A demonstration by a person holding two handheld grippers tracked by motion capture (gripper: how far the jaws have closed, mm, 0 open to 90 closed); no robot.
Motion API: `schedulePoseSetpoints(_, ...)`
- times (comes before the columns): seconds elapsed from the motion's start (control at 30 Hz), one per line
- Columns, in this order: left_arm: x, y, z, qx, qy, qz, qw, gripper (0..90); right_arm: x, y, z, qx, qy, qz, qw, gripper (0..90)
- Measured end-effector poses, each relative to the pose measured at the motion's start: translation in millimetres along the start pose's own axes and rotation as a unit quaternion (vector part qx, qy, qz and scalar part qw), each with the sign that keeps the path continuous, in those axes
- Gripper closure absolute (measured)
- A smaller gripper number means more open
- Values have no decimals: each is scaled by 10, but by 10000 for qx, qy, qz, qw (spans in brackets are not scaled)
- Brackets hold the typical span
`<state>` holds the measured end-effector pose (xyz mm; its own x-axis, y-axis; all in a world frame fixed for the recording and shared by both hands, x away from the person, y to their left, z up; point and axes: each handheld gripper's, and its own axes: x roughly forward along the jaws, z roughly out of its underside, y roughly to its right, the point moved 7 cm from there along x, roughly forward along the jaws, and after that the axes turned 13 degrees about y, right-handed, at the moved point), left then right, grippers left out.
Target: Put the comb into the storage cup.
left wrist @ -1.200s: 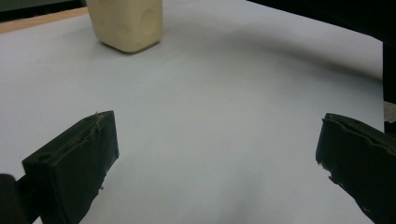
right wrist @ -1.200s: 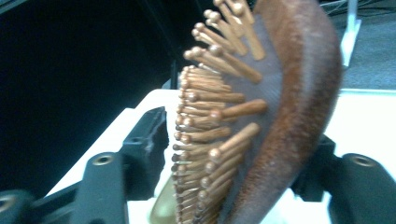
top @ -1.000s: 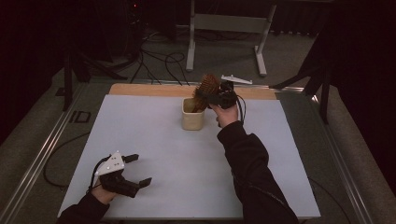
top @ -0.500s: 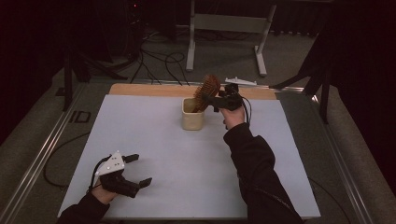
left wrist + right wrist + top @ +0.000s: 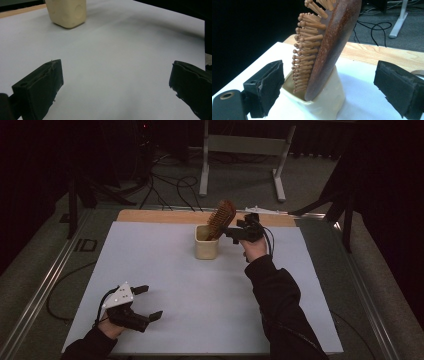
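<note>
The brush [image 5: 222, 218] is standing tilted in the cup [image 5: 206, 247] at the counter's [image 5: 165, 270] far middle. The right gripper [image 5: 234, 231] is hovering just beside it, jaws having just been opening, wide and seemingly clear of the brush. The left gripper [image 5: 148, 301] is resting wide near the front edge.

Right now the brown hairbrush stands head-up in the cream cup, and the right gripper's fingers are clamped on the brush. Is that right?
Not quite. The hairbrush does stand head-up in the cream cup, but the right gripper is not clamped on it: the right gripper view shows its fingers spread wide, clear of the brush on both sides. They have just been opening.
</note>
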<state>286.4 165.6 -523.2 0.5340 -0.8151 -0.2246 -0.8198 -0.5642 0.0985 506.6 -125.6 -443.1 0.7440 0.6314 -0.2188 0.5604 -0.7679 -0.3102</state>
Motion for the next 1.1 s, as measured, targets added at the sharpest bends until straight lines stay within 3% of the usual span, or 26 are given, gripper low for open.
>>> schedulePoseSetpoints(0.33, 9, -1, 3, -6, -5, 8, 10000, 0, -91, 39, 29, -232, -191, 57, 9995, 90)
schedulePoseSetpoints(0.77, 5, 1, 4, 2, -9, -5, 10000, 0, -218, 62, 78, -450, -140, -2, 9989, 90)
schedulePoseSetpoints(1.1, 6, 5, 3, 12, -17, 2, 10000, 0, -378, 68, 143, -461, -127, -77, 9988, 90)
